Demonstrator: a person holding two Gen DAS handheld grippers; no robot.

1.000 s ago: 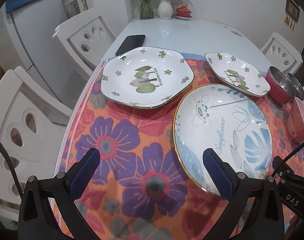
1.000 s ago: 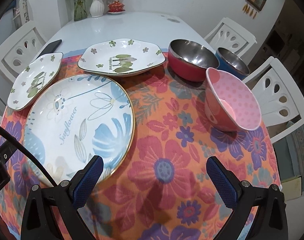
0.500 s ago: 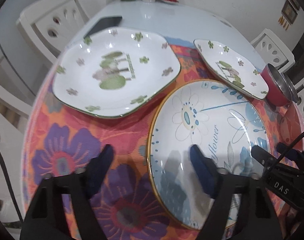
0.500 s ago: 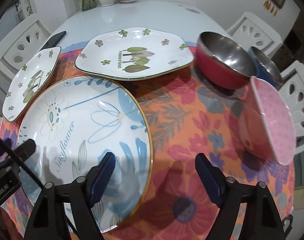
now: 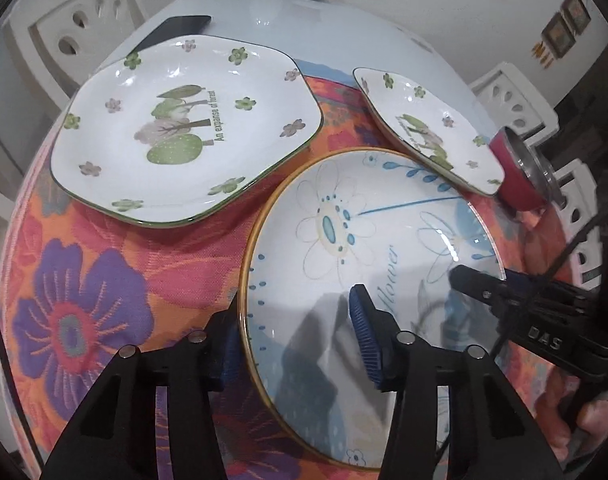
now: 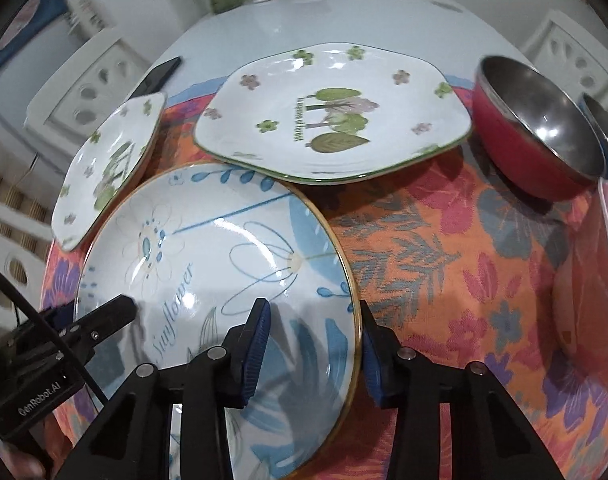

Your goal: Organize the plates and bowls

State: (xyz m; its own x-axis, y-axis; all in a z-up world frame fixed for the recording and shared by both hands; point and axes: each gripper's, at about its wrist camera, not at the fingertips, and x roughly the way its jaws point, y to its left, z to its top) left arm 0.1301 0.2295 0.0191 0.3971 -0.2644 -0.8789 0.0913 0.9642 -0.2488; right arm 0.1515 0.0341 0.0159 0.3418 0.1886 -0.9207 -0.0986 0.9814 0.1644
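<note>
Both tongs part-open astride opposite rims of the round sunflower plate (image 5: pixel 383 240) lying on the table's floral cloth (image 5: pixel 104 280), left tongs (image 5: pixel 292 344) and right tongs (image 6: pixel 311 344) gripping nothing yet; I'd pinch together, lift level.

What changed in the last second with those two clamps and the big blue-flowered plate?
Both moved in and narrowed: the left gripper now straddles the sunflower plate at its left rim, the right gripper at its right rim. Neither has visibly clamped it yet. The other plates and bowls stayed put.
</note>
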